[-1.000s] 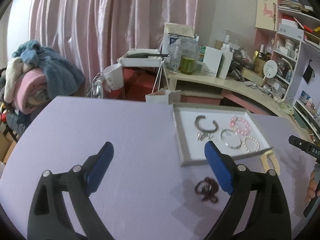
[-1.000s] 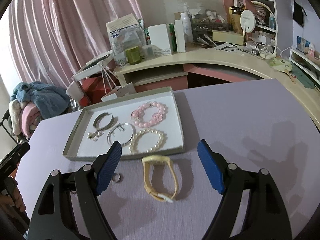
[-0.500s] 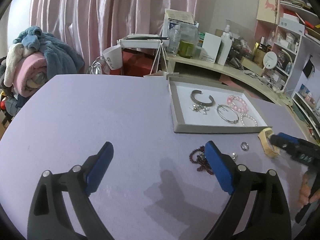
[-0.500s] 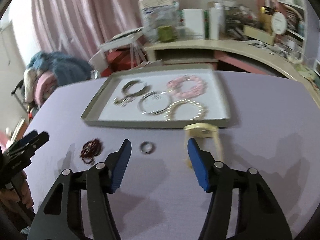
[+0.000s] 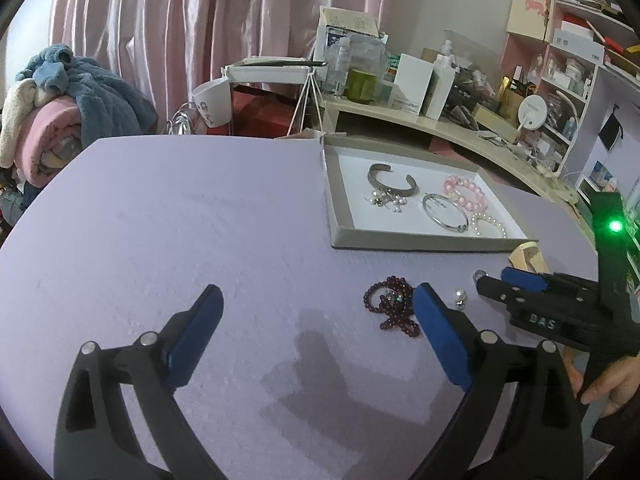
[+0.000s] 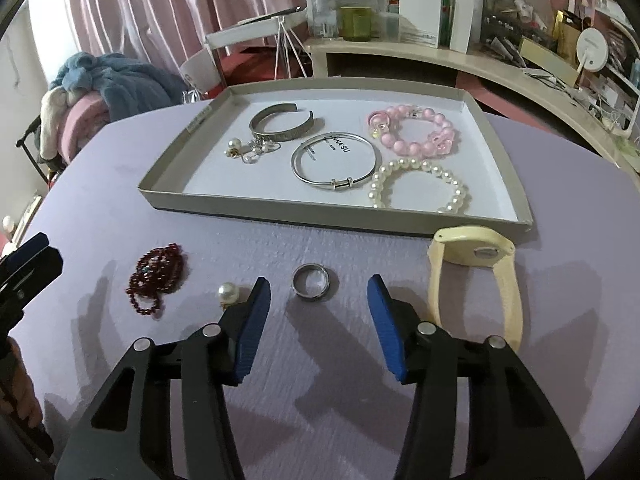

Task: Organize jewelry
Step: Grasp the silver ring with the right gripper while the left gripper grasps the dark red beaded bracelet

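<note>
A grey tray [image 6: 280,210] [image 5: 340,216] on the purple table holds a silver cuff [image 6: 280,124], a silver bangle [image 6: 334,158], a pink bead bracelet [image 6: 414,130], a pearl bracelet [image 6: 418,186] and pearl earrings [image 6: 250,150]. Loose in front of it lie a silver ring [image 6: 311,282], a cream watch [image 6: 476,276], a pearl earring [image 6: 229,293] and a dark red bead bracelet [image 6: 156,278] [image 5: 390,306]. My right gripper [image 6: 318,292] is open and empty, just above the ring. My left gripper [image 5: 316,312] is open and empty, left of the red beads.
A cluttered desk [image 5: 432,120] and shelves [image 5: 572,68] stand behind the table. A pile of blankets [image 5: 60,116] lies at the far left, before pink curtains [image 5: 180,40]. The table's left half [image 5: 180,216] is bare purple surface.
My right gripper has moved left from the watch and now hangs over the ring, its jaws slightly wider. My left gripper has drawn back, so the tray looks farther off.
</note>
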Action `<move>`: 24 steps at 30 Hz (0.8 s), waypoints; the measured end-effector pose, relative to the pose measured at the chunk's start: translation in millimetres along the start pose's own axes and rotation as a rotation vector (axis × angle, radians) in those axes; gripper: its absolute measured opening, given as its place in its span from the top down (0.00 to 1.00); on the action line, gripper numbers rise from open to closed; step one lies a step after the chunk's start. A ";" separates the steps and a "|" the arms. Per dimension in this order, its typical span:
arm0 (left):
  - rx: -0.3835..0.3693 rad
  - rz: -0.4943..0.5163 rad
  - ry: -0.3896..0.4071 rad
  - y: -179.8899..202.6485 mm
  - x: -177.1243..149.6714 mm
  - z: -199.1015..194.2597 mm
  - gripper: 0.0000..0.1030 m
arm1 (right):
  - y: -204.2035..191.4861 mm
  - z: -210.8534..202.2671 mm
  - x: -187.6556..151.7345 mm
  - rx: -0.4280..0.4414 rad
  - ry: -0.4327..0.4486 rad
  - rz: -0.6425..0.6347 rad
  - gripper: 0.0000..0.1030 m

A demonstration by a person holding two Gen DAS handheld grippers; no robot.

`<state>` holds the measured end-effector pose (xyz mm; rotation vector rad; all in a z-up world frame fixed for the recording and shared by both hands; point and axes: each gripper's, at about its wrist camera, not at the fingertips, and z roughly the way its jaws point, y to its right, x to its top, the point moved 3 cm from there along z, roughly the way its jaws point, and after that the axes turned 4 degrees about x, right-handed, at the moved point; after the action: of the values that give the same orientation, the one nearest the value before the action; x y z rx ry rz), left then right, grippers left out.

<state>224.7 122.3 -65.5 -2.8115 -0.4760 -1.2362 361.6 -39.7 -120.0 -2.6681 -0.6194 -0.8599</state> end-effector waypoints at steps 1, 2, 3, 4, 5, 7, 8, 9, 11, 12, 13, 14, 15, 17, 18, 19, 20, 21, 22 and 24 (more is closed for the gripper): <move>-0.002 0.002 -0.002 0.9 -0.6 0.6 0.07 | -0.4 1.9 0.6 -0.004 -0.002 -0.005 0.50; -0.004 0.005 -0.002 1.7 -1.4 0.8 0.07 | -0.4 3.6 0.7 -0.004 -0.005 -0.005 0.51; -0.004 0.008 -0.003 2.8 -1.7 0.7 0.07 | -0.7 4.1 1.1 -0.009 -0.001 -0.009 0.51; -0.006 0.011 -0.003 3.7 -2.0 0.9 0.07 | -1.1 5.2 1.5 -0.014 0.000 -0.017 0.51; -0.007 0.015 -0.004 4.6 -2.4 0.9 0.07 | -1.3 6.0 2.0 -0.018 0.000 -0.025 0.52; -0.011 0.018 -0.007 6.3 -3.3 1.4 0.07 | -3.6 7.0 2.6 -0.043 0.004 -0.051 0.64; -0.014 0.021 -0.009 7.3 -3.6 2.0 0.07 | -5.0 6.4 2.1 -0.036 0.005 -0.062 0.77; -0.016 0.025 -0.009 8.1 -3.8 2.2 0.07 | -5.6 5.4 1.3 -0.039 0.002 -0.066 0.78; -0.022 0.035 -0.012 11.2 -4.5 2.7 0.07 | -4.8 4.0 0.0 -0.043 -0.001 -0.062 0.78; -0.027 0.044 -0.013 13.3 -5.2 2.5 0.07 | -3.5 2.9 -0.9 -0.041 -0.003 -0.052 0.78; -0.032 0.052 -0.013 15.3 -5.5 2.6 0.07 | -1.7 1.1 -2.2 -0.037 -0.007 -0.039 0.78; -0.038 0.059 -0.014 17.4 -5.7 2.8 0.07 | -0.6 -0.2 -2.8 -0.032 -0.008 -0.030 0.78; -0.043 0.065 -0.015 19.5 -5.7 3.3 0.07 | 0.9 -2.6 -4.3 -0.023 -0.008 -0.017 0.78; -0.053 0.075 -0.018 23.2 -5.5 5.2 0.07 | 4.1 -10.5 -6.7 -0.010 0.003 0.003 0.78; -0.061 0.082 -0.022 25.9 -5.2 6.8 0.07 | 5.3 -15.5 -6.8 0.000 0.012 0.012 0.78; -0.069 0.088 -0.025 28.5 -4.8 8.5 0.07 | 6.4 -21.0 -6.7 0.009 0.025 0.022 0.78; -0.076 0.094 -0.028 30.9 -4.5 9.9 0.07 | 7.4 -24.9 -5.5 0.014 0.036 0.031 0.78; -0.085 0.107 -0.032 35.8 -4.0 13.1 0.07 | 8.2 -29.6 -4.5 0.018 0.047 0.040 0.78; -0.088 0.117 -0.035 39.6 -3.8 15.4 0.07 | 9.5 -35.3 -2.9 0.024 0.061 0.051 0.78; -0.083 0.148 -0.047 49.2 -3.8 23.6 0.07 | 13.8 -47.3 1.4 0.030 0.092 0.075 0.78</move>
<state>253.5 78.0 -79.9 -2.8886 -0.2181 -1.1904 346.1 -69.1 -83.6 -2.5904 -0.5040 -0.9383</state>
